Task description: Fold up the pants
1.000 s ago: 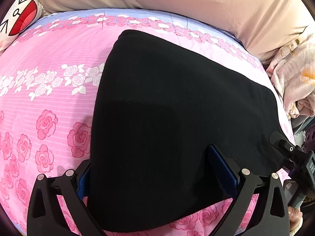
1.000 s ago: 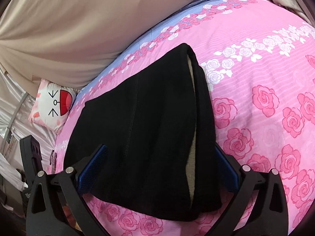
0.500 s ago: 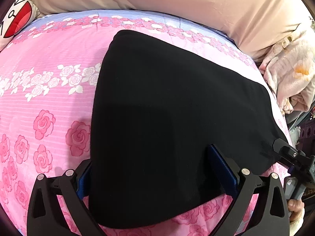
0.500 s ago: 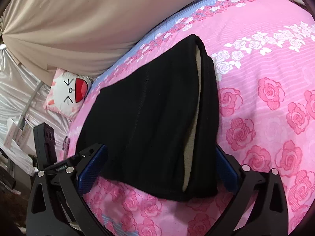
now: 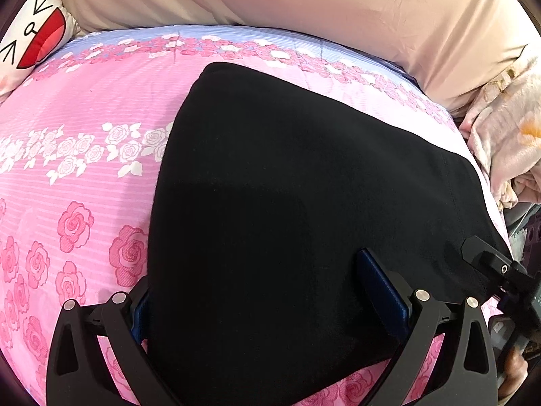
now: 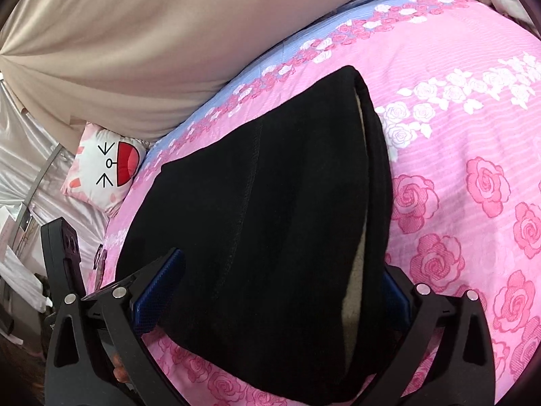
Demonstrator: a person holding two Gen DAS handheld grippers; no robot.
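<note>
The black pants (image 5: 290, 209) lie folded flat on the pink rose-print bedspread (image 5: 74, 169). In the right wrist view the pants (image 6: 257, 223) show a stitched seam and a beige lining at their right edge. My left gripper (image 5: 267, 291) is open, its fingers straddling the near end of the pants. My right gripper (image 6: 274, 291) is open too, its fingers either side of the other end. The right gripper also shows at the right edge of the left wrist view (image 5: 497, 270), and the left gripper at the left edge of the right wrist view (image 6: 64, 253).
A beige cover (image 5: 338, 10) lies along the far side of the bed. A white cartoon cushion (image 6: 104, 165) lies at one end. A crumpled pale blanket (image 5: 507, 135) lies at the other end. Silvery fabric (image 6: 20, 155) hangs beyond the cushion.
Both grippers have drawn back a little and shifted their view; the pants lie in the same place. Neither jaw has closed.
</note>
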